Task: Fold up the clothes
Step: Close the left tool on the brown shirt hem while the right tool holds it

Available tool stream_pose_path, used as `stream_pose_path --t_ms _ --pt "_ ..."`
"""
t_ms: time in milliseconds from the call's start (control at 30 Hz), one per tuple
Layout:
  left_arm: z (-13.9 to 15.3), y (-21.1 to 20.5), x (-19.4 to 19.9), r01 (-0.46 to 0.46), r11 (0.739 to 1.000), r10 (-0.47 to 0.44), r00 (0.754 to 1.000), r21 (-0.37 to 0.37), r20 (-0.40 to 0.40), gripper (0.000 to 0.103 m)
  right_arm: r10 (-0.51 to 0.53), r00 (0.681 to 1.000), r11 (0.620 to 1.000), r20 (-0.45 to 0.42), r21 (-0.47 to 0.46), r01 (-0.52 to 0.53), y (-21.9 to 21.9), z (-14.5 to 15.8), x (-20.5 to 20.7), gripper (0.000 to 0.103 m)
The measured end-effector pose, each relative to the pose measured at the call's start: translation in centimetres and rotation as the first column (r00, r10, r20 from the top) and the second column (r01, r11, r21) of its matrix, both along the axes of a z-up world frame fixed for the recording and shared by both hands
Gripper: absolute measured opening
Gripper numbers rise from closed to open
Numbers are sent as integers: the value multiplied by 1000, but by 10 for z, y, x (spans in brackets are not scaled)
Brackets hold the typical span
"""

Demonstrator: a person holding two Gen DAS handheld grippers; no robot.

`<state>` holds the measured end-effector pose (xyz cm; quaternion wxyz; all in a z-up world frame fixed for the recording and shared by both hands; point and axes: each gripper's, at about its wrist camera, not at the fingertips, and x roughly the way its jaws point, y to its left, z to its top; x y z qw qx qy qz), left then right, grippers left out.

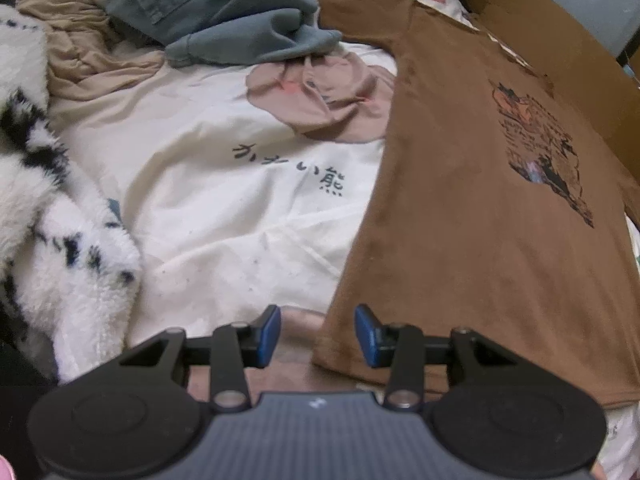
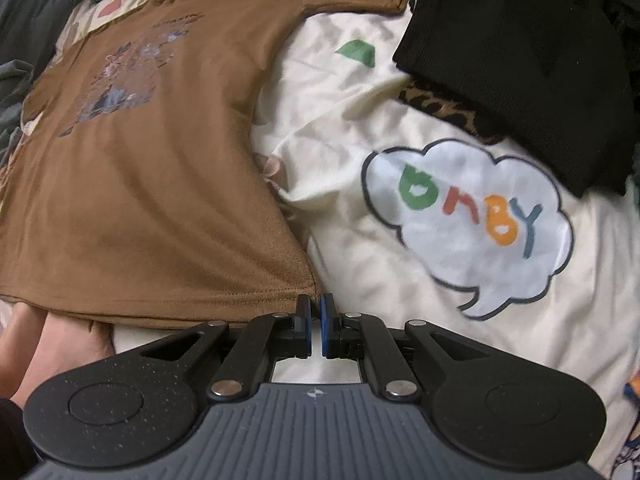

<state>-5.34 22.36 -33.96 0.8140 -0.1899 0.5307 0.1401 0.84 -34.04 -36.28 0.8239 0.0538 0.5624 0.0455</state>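
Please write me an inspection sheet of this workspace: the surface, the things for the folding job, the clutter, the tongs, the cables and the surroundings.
Surface: cream bed cover with printed characters and a speech-bubble picture, wrinkled.
Job's things: brown T-shirt lies spread flat, print side up.
Clutter: folded black garment on a leopard-print piece; grey-blue garment, beige garment and white fluffy fabric with dark spots in heaps.
Tongs: left tongs open over the shirt's lower corner, gripping nothing; right tongs shut on the other lower corner at the hem.
Cables: nothing seen.
Surroundings: cardboard beyond the shirt; a bare foot partly under the hem.
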Motion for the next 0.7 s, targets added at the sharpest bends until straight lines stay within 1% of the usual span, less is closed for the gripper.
stream_pose_path --t_ms 100,200,533,700 --pt "-4 2 -5 -19 1000 19 1000 3 3 39 1 1000 1000 -2 -24 -1 -1 3 2 2" --pt "-9 3 -9 -31 1000 31 999 -5 9 38 6 1000 999 -5 -47 -6 0 6 5 2" --pt "-26 -6 -14 -30 998 31 999 -52 27 37 21 999 997 -24 -75 -23 5 10 9 2" --pt "-29 -15 -12 -11 999 13 1000 -48 28 37 32 999 996 -27 -86 -35 9 12 10 2"
